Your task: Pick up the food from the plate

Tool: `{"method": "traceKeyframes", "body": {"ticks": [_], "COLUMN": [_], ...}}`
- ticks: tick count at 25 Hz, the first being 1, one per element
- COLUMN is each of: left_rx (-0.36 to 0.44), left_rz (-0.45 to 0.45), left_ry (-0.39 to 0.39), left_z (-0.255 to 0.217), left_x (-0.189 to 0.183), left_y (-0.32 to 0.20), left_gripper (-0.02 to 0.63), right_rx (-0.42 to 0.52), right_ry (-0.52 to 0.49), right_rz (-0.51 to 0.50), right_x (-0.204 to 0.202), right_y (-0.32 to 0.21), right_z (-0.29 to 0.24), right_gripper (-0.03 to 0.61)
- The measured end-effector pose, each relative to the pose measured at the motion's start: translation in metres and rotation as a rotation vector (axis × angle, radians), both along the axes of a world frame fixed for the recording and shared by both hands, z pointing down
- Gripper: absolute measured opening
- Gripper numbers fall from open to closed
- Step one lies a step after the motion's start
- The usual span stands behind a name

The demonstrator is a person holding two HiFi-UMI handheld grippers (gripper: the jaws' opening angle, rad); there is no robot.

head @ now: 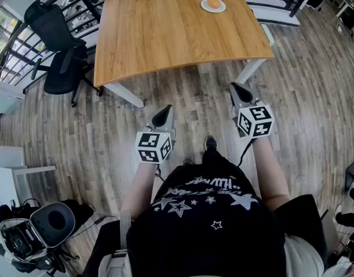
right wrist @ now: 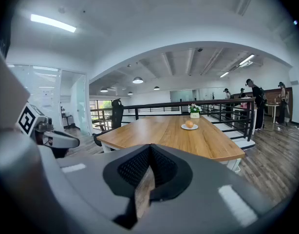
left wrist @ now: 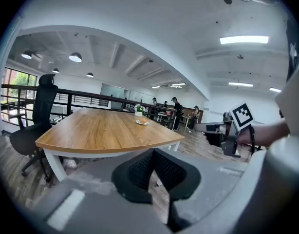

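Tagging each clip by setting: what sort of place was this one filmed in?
Probably an open-plan office on an upper level. A large wooden table has a black office chair beside it, a black railing runs behind the table, and people stand among other furniture in the background.

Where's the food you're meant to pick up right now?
In the head view the food sits on a small white plate at the far right end of the wooden table.
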State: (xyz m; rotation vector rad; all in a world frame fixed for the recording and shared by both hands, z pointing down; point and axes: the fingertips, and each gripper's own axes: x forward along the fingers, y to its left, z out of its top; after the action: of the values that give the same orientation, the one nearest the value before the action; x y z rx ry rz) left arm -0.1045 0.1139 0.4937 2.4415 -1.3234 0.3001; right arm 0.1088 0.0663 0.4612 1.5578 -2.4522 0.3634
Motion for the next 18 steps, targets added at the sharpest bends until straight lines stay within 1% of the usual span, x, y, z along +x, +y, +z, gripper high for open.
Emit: {"method": "traceKeyframes", "body": {"ticks": [4,8,18], "left_rx": [-0.015,-0.005,-0.010], "left_rz": [0.006,0.022,0.017], "left_ry": [0.007,0.006,0.016], "left_z": [0.008,0.005,0.001], "left_x": [-0.007,-0.011,-0.032], "left_y": [0.014,0.026,0.036], "left_gripper": [0.002,0.002,0.002], "right_rx": [0.012,0.014,0.009], "right_ry": [0.016,0.020,0.029], "right_rz": [0.004,0.014,0.013], "right_x": [-0.008,-0.012,-0.032], "right_y": [0.012,0.025,0.037], "right_z": [-0.001,-0.003,-0.006], "right_gripper": [0.000,0.002,0.000]}}
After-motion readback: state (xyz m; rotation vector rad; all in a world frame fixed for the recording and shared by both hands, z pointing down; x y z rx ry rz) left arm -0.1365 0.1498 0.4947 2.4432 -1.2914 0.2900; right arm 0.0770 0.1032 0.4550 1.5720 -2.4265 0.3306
